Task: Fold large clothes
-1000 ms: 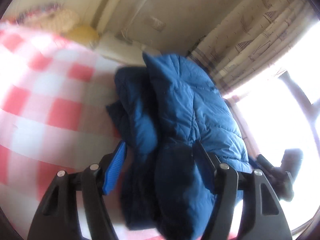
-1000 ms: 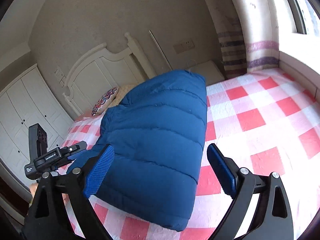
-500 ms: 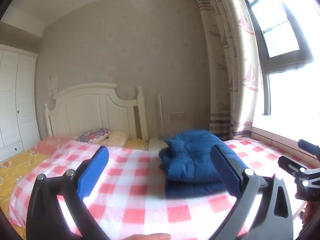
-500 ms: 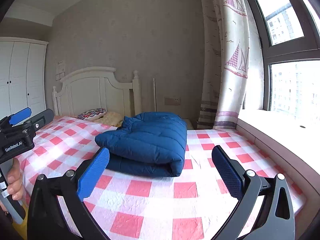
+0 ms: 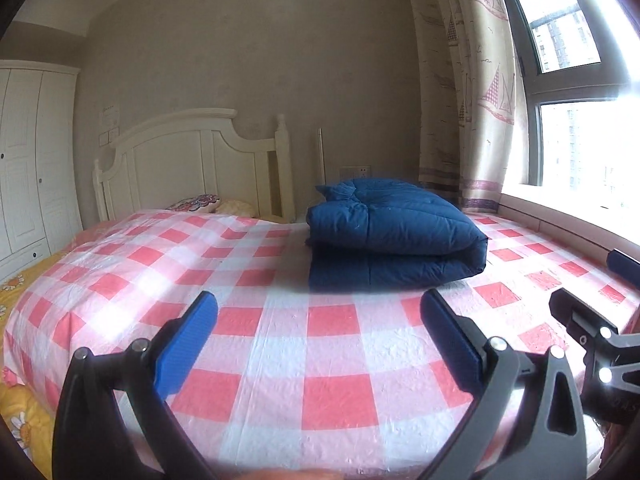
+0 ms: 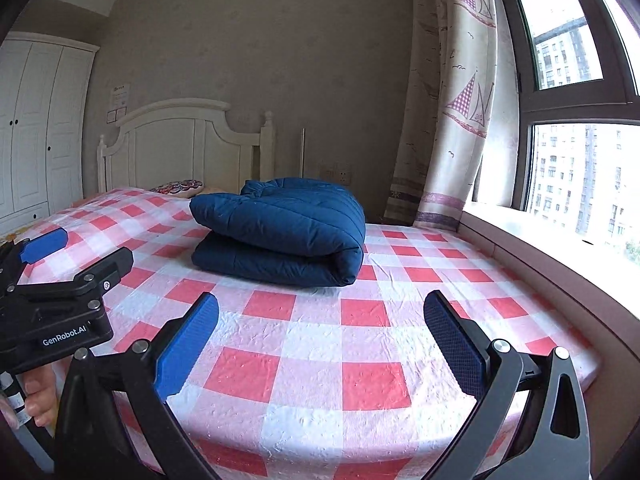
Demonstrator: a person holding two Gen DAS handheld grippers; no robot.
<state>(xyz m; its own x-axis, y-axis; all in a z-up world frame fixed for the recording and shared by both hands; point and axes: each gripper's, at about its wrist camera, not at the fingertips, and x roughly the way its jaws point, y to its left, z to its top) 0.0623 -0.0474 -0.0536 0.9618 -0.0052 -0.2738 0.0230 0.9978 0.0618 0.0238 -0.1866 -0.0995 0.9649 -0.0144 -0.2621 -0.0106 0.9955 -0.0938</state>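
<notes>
A blue padded jacket (image 5: 392, 236) lies folded in a thick stack on the red-and-white checked bed sheet (image 5: 280, 320), far side of the bed near the curtain. It also shows in the right wrist view (image 6: 284, 232). My left gripper (image 5: 320, 344) is open and empty, held back from the bed's near edge. My right gripper (image 6: 320, 344) is open and empty too, well short of the jacket. The left gripper's body shows at the left of the right wrist view (image 6: 60, 300); the right gripper's body shows at the right of the left wrist view (image 5: 592, 328).
A white headboard (image 5: 192, 168) and pillows (image 5: 200, 203) stand at the bed's far end. A white wardrobe (image 5: 28, 160) is at the left. A sailboat curtain (image 6: 452, 120), window and sill (image 6: 540, 236) run along the right. A yellow floral cover (image 5: 16, 412) hangs at the bed's left.
Both grippers have pulled back from the jacket, from right over it to beyond the bed's near edge. The folded jacket stays where it lay.
</notes>
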